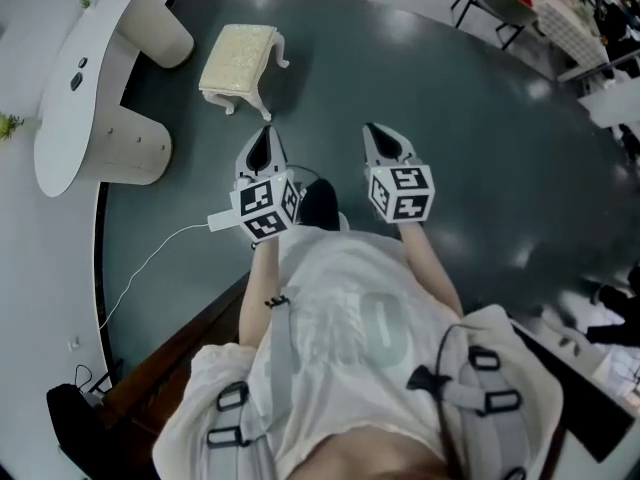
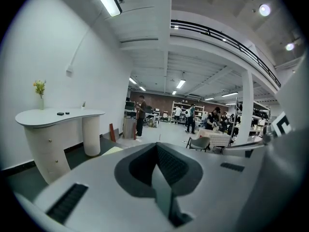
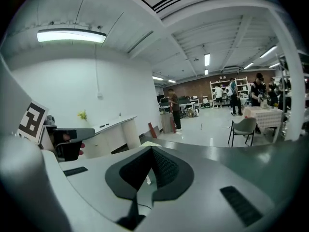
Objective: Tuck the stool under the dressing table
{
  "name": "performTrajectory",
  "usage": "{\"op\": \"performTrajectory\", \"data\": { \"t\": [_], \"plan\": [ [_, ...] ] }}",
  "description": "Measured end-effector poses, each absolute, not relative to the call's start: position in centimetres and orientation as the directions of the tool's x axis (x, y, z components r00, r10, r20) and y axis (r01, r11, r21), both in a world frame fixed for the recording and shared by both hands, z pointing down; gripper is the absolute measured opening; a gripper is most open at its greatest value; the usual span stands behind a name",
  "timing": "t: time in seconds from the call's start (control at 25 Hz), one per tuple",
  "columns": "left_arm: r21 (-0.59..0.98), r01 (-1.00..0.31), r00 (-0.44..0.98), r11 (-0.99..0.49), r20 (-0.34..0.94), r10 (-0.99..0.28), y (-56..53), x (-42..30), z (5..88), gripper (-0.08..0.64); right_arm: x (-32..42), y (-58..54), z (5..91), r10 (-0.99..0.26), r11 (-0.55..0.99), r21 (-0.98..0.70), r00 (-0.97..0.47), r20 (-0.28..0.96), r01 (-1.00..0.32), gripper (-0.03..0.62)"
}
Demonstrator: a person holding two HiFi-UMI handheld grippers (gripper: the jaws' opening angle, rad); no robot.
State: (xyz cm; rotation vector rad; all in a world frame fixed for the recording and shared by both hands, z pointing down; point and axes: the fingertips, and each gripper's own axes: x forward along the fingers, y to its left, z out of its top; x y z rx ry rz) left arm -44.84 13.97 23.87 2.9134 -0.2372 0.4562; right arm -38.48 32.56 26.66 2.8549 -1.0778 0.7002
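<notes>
Currently left gripper [image 1: 262, 146] and right gripper [image 1: 386, 144] are hanging mid-frame, jaws together, empty. Stool [image 1: 240, 58] is sitting upper left, beside the dressing table [image 1: 70, 108], not under it. A shove landing high on it is risking a tip-over.

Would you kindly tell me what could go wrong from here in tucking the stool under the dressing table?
The stool stands askew near the round pedestal of the dressing table; pushed straight, it may hit that instead of entering the gap. The left gripper and right gripper are both shut and empty, so they must open before gripping. The white cable on the floor could snag.
</notes>
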Motion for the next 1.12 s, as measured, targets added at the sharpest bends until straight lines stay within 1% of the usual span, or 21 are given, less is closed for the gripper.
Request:
{"op": "performTrajectory", "data": {
  "t": [0.2, 0.36, 0.48, 0.72, 0.92, 1.12],
  "plan": [
    [0.187, -0.201, 0.936, -0.962, 0.328, -0.131, 13.0, -44.2, 24.4, 0.005, -37.7, 32.6, 26.8, -0.628, -0.767, -0.181, 0.663, 0.408, -0.616, 0.003],
    [0.181, -0.171, 0.945, -0.969, 0.310, -0.109, 12.9, -41.5, 24.0, 0.005, -35.2, 32.9, 26.9, -0.611, -0.785, -0.194, 0.684, 0.399, -0.588, 0.003],
    [0.170, -0.136, 0.951, -0.976, 0.298, -0.081, 12.2, -38.5, 23.7, 0.005, -32.9, 32.4, 27.0, -0.595, -0.798, -0.193, 0.695, 0.404, -0.571, 0.003],
    [0.155, -0.078, 0.966, -0.985, 0.255, -0.037, 11.7, -32.2, 22.8, 0.005, -27.7, 31.6, 27.0, -0.590, -0.804, -0.199, 0.713, 0.378, -0.560, 0.003],
    [0.198, -0.073, 0.961, -0.977, 0.278, -0.016, 11.3, -27.0, 23.3, 0.005, -23.5, 30.9, 27.1, -0.586, -0.802, -0.171, 0.701, 0.407, -0.572, 0.003],
    [0.189, -0.068, 0.952, -0.980, 0.306, -0.007, 9.7, -20.0, 23.7, 0.005, -17.3, 28.6, 27.9, -0.589, -0.795, -0.169, 0.671, 0.450, -0.583, 0.003]
  ]
}}
